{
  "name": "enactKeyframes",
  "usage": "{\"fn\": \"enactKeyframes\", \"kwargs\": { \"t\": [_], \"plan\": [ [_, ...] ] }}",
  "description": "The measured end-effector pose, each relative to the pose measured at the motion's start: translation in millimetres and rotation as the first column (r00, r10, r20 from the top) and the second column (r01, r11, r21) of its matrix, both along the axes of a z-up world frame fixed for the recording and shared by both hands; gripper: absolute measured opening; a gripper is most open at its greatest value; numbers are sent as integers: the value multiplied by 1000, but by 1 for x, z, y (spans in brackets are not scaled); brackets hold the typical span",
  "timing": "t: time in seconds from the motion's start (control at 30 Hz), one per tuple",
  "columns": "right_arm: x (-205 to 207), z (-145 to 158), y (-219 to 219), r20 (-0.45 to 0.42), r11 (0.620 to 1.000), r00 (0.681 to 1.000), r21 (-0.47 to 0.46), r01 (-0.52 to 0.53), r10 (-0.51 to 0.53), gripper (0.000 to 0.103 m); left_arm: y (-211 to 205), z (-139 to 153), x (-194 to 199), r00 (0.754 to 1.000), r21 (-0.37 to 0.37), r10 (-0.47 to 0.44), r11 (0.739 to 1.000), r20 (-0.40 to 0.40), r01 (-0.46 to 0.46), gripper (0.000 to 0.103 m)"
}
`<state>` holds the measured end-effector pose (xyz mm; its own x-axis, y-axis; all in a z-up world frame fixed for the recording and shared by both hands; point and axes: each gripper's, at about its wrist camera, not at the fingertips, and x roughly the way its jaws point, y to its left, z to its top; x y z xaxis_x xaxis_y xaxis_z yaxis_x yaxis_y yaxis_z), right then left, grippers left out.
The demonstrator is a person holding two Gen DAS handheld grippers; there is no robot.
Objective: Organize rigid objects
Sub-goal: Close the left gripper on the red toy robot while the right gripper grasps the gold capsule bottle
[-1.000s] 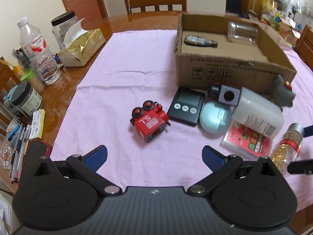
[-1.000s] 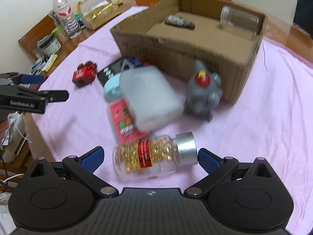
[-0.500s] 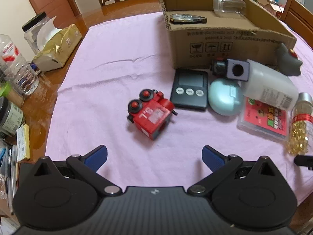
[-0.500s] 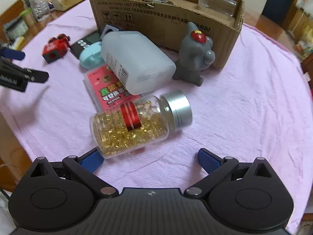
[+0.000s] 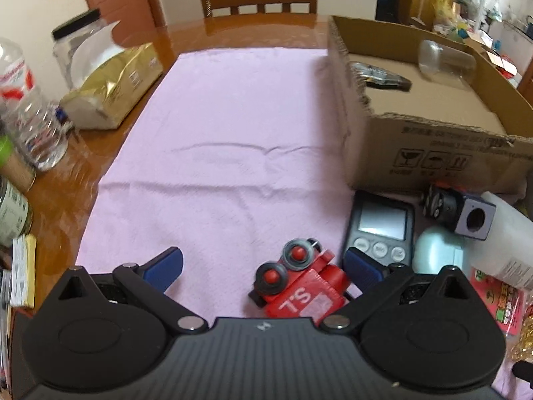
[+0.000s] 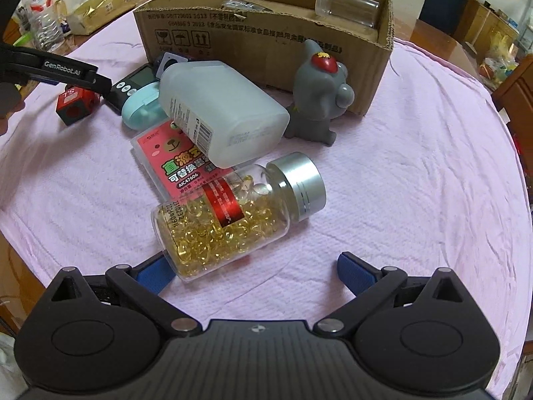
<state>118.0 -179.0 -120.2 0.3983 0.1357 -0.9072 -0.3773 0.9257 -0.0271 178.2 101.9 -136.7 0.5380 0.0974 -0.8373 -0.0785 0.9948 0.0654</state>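
Both tools are lining up on their picks, with nothing lifted yet. The left hand-held gripper (image 5: 263,266) is spread wide and low over the pink cloth (image 5: 216,133), the red toy (image 5: 299,283) lying between its fingers, nearer the right one. The toy sits tilted on its side, wheels toward the far left, just left of the timer (image 5: 381,230).

The right hand-held gripper (image 6: 253,268) is also wide, holding nothing. The pill bottle (image 6: 233,216) lies on its side straight ahead, silver cap to the far right, its clear base close to the left finger (image 6: 153,271) (whether they touch I cannot tell). The white jug (image 6: 223,113) leans on the pink case (image 6: 173,163) just behind it.

The box (image 5: 433,133), far right on the surface, already holds a clear jar (image 6: 346,6) and a dark item.

Next, as I judge it, the left tool should shift slightly right to centre the toy, then close on its flat red flanks, not the wheels. The right should advance and grip the bottle across its body, since the round glass could roll away.
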Motion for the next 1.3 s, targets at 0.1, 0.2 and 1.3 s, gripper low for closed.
{"fn": "enactKeyframes", "kwargs": {
  "t": [0.1,0.2,1.3],
  "plan": [
    [-2,0,0,3,1000,1000,1,7,-7,103,7,-1,-11,1000,5,3,1000,-15,-3,102],
    [-1,1,0,2,1000,1000,0,4,-4,103,14,-3,-22,999,18,8,1000,-31,-7,102],
    [16,15,2,32,953,952,-18,-303,304,103,3,-5,-26,1000,-58,24,998,19,-23,78]
  ]
}}
